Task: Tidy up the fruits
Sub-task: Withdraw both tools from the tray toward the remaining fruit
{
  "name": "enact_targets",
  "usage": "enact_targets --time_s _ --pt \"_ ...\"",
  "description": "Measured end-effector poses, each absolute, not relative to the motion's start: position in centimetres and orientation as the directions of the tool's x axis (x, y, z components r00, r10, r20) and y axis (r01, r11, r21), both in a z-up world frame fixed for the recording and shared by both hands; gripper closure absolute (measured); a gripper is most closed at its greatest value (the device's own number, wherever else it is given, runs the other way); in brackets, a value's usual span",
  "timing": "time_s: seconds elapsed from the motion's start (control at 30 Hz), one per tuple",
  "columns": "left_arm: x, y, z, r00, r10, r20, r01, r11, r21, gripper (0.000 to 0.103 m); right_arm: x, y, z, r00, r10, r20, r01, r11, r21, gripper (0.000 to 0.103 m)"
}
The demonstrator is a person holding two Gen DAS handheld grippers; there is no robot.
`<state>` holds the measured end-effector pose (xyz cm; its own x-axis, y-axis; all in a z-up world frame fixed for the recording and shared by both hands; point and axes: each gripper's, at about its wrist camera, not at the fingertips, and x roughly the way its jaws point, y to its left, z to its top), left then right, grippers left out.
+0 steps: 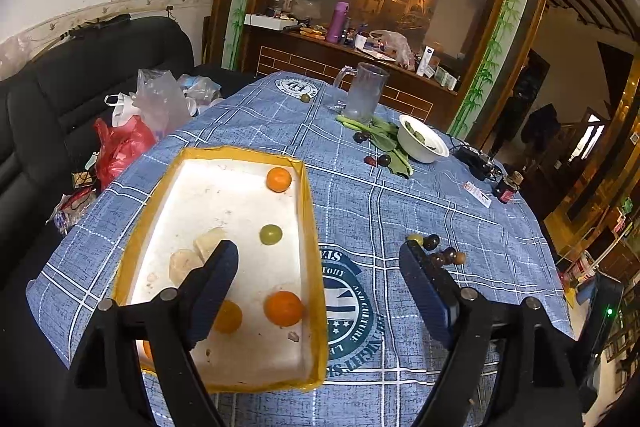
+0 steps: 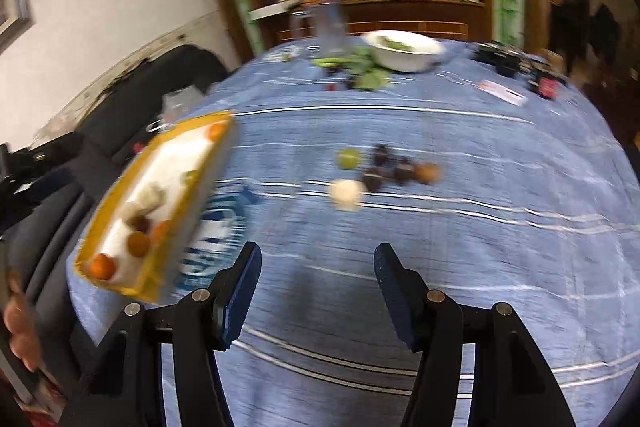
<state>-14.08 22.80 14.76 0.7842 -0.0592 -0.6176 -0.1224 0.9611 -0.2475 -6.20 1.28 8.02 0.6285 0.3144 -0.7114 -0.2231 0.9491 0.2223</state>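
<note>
A white tray with a yellow rim (image 1: 310,227) lies on the blue checked tablecloth. It holds two oranges (image 1: 283,308), a yellow fruit (image 1: 228,315), a green fruit (image 1: 270,234) and pale slices (image 1: 184,263). My left gripper (image 1: 320,259) is open and empty above the tray's right edge. A cluster of small dark and green fruits (image 1: 438,251) lies to the right of it. The right wrist view is blurred: my right gripper (image 2: 318,259) is open and empty, short of that cluster (image 2: 384,171) and a pale round fruit (image 2: 347,191). The tray (image 2: 192,203) is at its left.
At the far side stand a glass mug (image 1: 366,93), a white bowl (image 1: 424,141), leafy greens (image 1: 384,139) and dark fruits (image 1: 376,159). A lone green fruit (image 1: 305,97) lies farther back. Plastic bags (image 1: 128,135) sit on the black sofa at left. A small bottle (image 1: 508,187) stands at right.
</note>
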Motion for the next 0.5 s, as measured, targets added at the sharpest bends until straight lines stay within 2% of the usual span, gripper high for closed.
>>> enact_targets --time_s 0.23,0.5 --pt "-12.3 20.5 13.5 0.757 -0.075 -0.649 -0.092 0.971 -0.219 0.02 -5.2 -6.0 7.4 0.654 0.222 -0.723 -0.077 0.971 0.228 0.04" --pt "-8.7 14.7 10.0 0.676 -0.152 -0.721 0.029 0.983 -0.18 0.021 -2.3 -7.6 6.1 0.638 0.22 -0.738 -0.069 0.971 0.231 0.04"
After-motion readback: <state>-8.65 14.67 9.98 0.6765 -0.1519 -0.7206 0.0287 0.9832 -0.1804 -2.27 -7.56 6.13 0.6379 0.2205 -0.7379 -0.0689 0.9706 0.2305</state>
